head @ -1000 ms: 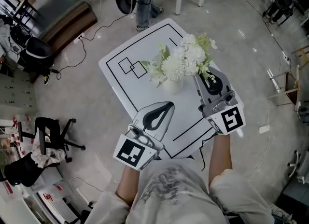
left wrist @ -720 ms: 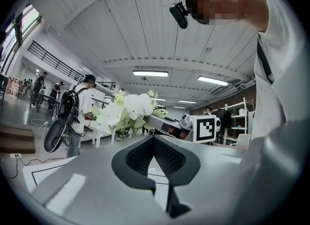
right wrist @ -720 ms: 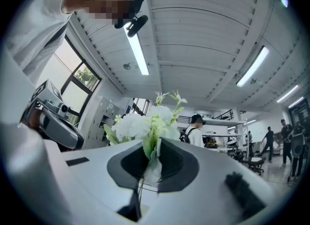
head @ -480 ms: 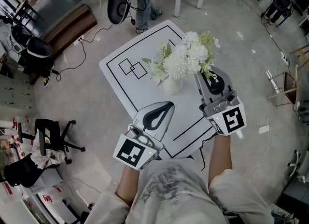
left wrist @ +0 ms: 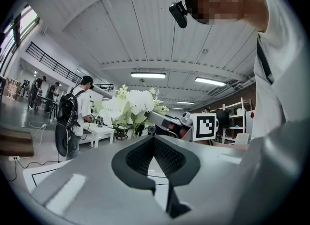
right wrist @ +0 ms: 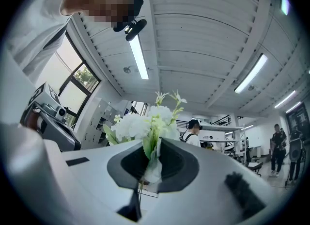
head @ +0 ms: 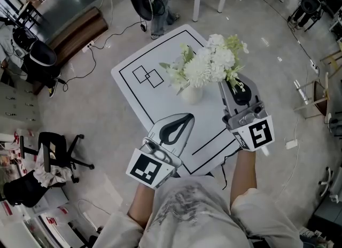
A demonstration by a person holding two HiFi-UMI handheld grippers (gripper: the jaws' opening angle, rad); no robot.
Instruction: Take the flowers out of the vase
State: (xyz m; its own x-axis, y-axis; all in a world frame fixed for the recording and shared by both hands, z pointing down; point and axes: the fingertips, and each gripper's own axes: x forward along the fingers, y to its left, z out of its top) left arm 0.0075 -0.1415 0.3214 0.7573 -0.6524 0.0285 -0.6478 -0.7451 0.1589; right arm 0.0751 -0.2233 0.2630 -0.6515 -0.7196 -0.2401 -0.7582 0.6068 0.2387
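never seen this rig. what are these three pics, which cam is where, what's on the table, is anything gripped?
There is no robot arm here: a person holds a two-jaw gripper in each hand. The head view comes from a camera on the person's head, looking down at a white table marked with black lines. On it stands a white vase of white flowers. The other two pictures come from cameras riding on each gripper, looking along its jaws. The left gripper is over the table's near side, jaws together with nothing between them. The right gripper is shut on the flowers, with a stem and leaves pinched between its jaws. The square-marker cubes are parts of the grippers.
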